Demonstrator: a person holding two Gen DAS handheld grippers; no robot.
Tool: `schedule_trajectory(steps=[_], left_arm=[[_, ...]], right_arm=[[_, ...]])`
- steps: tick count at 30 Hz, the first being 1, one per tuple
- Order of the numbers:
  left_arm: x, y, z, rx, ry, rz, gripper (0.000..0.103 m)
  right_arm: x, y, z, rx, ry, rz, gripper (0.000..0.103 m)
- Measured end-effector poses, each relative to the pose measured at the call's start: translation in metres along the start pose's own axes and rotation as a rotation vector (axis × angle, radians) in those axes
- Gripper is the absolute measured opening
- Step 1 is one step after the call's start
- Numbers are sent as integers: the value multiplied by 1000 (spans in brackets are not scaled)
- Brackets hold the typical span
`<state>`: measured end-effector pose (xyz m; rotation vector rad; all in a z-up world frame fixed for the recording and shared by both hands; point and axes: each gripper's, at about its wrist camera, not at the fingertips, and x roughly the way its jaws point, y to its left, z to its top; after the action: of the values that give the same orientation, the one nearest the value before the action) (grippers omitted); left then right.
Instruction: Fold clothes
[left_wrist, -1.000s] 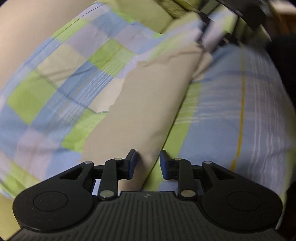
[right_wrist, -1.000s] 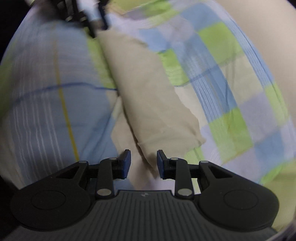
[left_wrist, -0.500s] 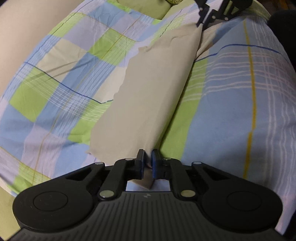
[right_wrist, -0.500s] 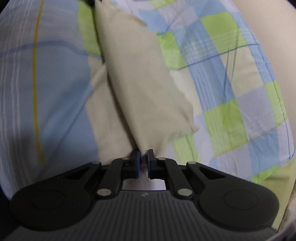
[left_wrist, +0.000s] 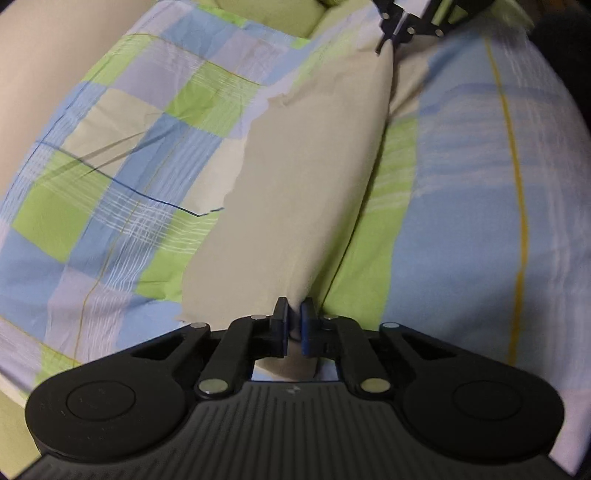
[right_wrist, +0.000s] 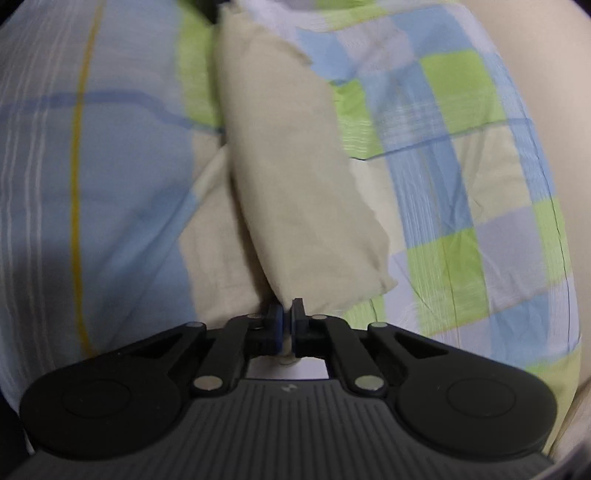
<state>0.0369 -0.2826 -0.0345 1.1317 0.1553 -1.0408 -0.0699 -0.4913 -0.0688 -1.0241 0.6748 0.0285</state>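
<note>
Left gripper (left_wrist: 293, 325) and right gripper (right_wrist: 287, 323) each pinch an end of the beige garment (left_wrist: 306, 177), stretched over the checked bedsheet (left_wrist: 122, 177); folding looks midway

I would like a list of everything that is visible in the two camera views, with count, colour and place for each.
cloth: one, beige, stretched between the two grippers over the sheet, one end pinched by each.
sheet: one, checked in blue, green, lilac and cream with thin yellow and dark blue lines, spread under the cloth and filling most of both views.
pillow: one, plain green, at the top edge of the left wrist view; only part shows.
left gripper: one, black with blue pads, at the bottom of the left wrist view, shut on the near end of the cloth.
right gripper: one, black with blue pads, at the bottom of the right wrist view, shut on the other end of the cloth.
</note>
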Motion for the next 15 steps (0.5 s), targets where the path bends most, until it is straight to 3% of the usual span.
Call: schedule_trajectory(steps=[5,8,11,15], left_arm=[[-74,-16,-5,-58,-31,-90,4],[-86,-34,-14,-87,-10,-135,5],[-89,-42,-20,-123,16,-161,17],[-112,-1,-25,-256,-111,-268,35]], right_arm=[[-77,-3,-10,77,-40,-3,1],[-100,14,-21,124,-34,43,1],[-110,25,-30,206,-23,74,3],[-124,34,-43,356,-14,119,6]])
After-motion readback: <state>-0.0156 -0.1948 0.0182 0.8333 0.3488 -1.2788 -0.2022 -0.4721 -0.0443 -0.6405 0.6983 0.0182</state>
